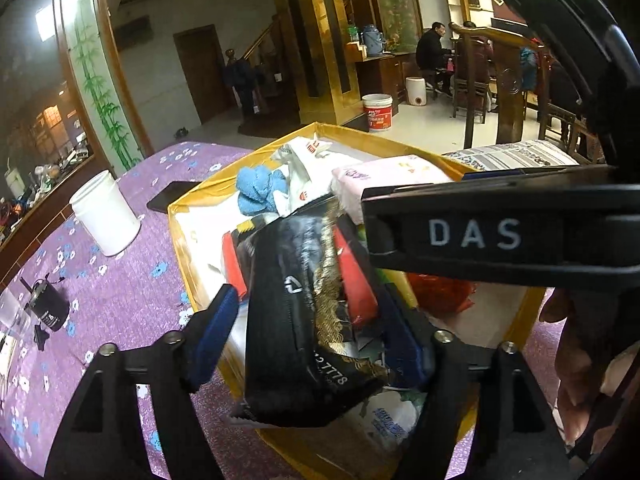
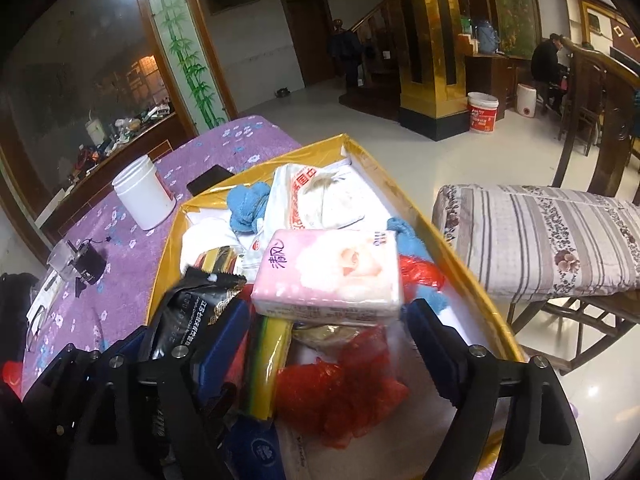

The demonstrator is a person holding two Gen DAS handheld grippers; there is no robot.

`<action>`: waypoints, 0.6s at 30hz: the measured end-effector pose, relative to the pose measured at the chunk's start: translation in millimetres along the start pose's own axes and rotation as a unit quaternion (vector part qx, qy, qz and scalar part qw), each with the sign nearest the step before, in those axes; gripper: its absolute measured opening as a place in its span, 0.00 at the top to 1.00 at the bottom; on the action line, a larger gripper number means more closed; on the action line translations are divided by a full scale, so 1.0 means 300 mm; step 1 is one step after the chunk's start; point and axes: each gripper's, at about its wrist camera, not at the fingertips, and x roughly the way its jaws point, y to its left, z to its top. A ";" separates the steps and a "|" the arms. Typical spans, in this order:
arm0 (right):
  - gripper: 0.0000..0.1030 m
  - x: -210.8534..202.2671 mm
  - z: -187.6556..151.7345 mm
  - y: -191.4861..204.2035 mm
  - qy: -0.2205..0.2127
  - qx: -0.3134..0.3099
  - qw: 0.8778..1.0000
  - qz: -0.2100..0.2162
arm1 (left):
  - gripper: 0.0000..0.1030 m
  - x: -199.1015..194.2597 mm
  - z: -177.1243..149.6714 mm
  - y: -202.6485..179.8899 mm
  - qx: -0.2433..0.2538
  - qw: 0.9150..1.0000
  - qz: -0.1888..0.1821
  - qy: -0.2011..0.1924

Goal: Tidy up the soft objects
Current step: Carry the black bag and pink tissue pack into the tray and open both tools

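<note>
On the bench: purple flowered cloth (image 2: 132,280), gold-rimmed box (image 2: 460,256), white jar (image 2: 144,196)
Room: pale floor (image 2: 400,140), gold pillar (image 2: 432,60)
Left gripper (image 1: 316,332): spread around black packet (image 1: 304,320)
Right gripper (image 2: 328,344): spread over red mesh (image 2: 340,392)

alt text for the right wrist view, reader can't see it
The open right gripper hovers over a gold-rimmed box crammed with soft items: pink tissue pack, red mesh bag, blue cloth. The box sits on a purple floral tablecloth.

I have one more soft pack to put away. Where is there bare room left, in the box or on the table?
The box is crowded; only a white strip of floor shows along its right wall, beside the red bag. The purple cloth is bare between the white tub, the box and the small black jar.
</note>
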 end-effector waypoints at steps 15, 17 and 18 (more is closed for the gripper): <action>0.05 -0.094 -0.014 0.005 -0.026 -0.003 1.000 0.005 | 0.28 -0.033 0.001 -0.005 0.006 1.000 0.008 -0.027; 0.04 -0.102 -0.017 0.005 -0.027 0.000 1.000 0.005 | 0.28 -0.035 0.000 -0.007 0.007 1.000 0.009 -0.028; 0.03 -0.105 -0.018 0.005 -0.027 0.001 1.000 0.006 | 0.28 -0.036 0.000 -0.007 0.006 0.999 0.010 -0.030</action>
